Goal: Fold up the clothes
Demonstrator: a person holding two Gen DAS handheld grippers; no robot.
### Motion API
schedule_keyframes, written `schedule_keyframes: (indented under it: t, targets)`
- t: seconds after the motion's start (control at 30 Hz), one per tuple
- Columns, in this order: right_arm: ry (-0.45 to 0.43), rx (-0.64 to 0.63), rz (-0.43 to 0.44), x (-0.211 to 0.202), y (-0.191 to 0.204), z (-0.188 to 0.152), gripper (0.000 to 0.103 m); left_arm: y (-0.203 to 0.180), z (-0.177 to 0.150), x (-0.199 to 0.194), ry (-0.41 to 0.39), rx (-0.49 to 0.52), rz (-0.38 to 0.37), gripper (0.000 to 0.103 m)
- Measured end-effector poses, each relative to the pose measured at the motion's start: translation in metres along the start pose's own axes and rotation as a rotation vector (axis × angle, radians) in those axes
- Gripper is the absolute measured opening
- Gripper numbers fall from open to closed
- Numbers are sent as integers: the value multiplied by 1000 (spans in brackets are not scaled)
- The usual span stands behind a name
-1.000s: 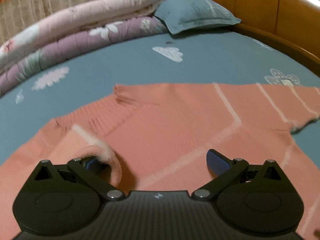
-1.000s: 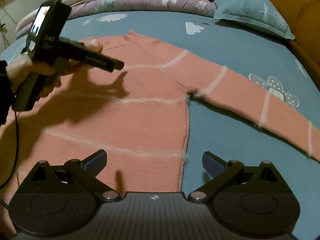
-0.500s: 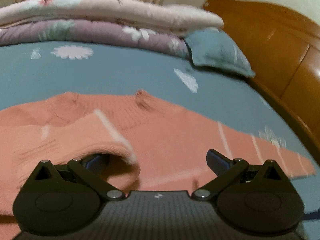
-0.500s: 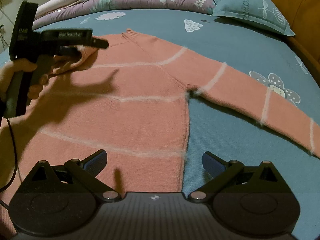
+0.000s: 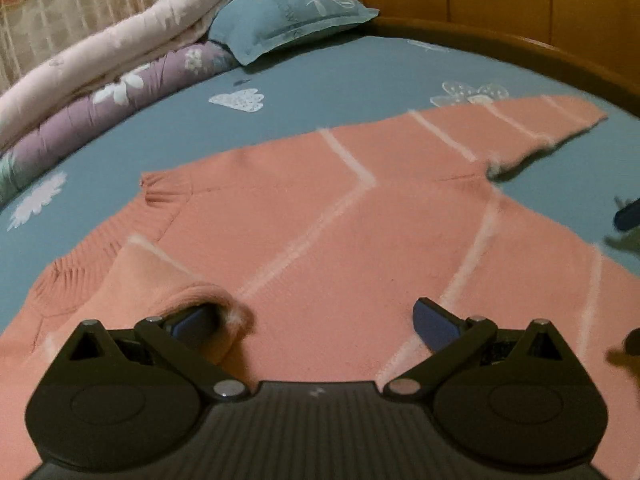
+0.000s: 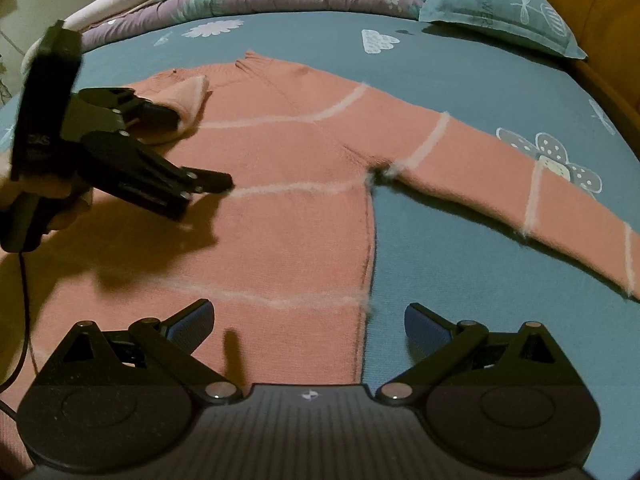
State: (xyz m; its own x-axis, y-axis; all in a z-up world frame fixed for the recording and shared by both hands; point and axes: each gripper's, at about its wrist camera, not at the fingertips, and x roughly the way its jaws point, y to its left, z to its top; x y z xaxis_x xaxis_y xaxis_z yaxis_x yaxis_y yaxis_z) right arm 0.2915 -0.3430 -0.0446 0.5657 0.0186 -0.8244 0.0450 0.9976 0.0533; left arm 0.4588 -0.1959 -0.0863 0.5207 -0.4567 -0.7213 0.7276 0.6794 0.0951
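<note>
Lowered left gripper (image 6: 192, 148) splays jaws over sweater (image 6: 280, 208).

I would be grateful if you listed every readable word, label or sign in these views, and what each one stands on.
"BOWER", or possibly "FLOWER" with its start cut off by a fold: on the teal pillow, running sideways.
"DAS": on the left gripper, along its black body; blurred, so uncertain.
A small pale logo mark, no letters: on the right gripper, at its front edge.

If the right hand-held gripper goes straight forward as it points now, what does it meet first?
Probably the side edge of the pink sweater on the blue bedsheet, just ahead of its open fingers; height above the bed is unclear.
</note>
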Motion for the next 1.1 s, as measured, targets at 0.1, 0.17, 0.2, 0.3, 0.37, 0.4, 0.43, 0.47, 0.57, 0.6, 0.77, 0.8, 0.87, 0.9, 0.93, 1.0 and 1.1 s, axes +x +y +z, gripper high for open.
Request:
schedule_keyframes:
  t: [0.1,0.17,0.2,0.3,0.37,0.4,0.43,0.47,0.57,0.6,0.77,0.8,0.87,0.9,0.93,1.0,1.1]
  targets:
    - [-1,2,1,-1,0,1,103,6,-2,-15,-1,-51,-41,102]
    - [-3,0,2,-1,1,2,103,6,-11,-32,-10,-56,-45,102]
    - [-4,-4,1,-1,1,3,103,8,-16,-41,-15,-58,-37,102]
    - [-7,-17,-1,-1,2,6,103,17,-33,-67,-35,-79,39,102]
    - [-9,-27,-2,-1,4,9,103,33,-49,-88,-42,-116,145,102]
    - [-13,-33,-2,-1,6,12,103,41,-57,-97,-45,-139,198,102]
    - [-16,-41,-2,-1,7,15,103,50,-65,-107,-43,-175,263,102]
    - [-19,-48,-2,-2,9,17,103,61,-74,-117,-38,-215,332,102]
    - [-26,-75,-3,-2,17,24,103,89,-96,-133,-6,-281,516,102]
    - [-29,-85,-3,-2,21,26,103,98,-102,-135,12,-297,569,102]
    - [-40,-124,-3,-3,38,34,103,139,-124,-132,65,-385,676,102]
    - [-40,-130,-5,-3,42,35,103,147,-126,-129,70,-403,670,102]
    - [-42,-139,-9,-3,50,36,103,157,-129,-123,80,-425,699,102]
    - [-43,-143,-10,-3,53,37,103,161,-130,-119,84,-435,717,102]
    - [-42,-147,-12,-4,56,37,103,165,-132,-116,89,-445,734,102]
    - [-48,-154,-13,-4,61,40,103,174,-143,-117,90,-488,736,103]
    - [-62,-168,-9,-5,67,44,103,181,-163,-130,54,-577,685,103]
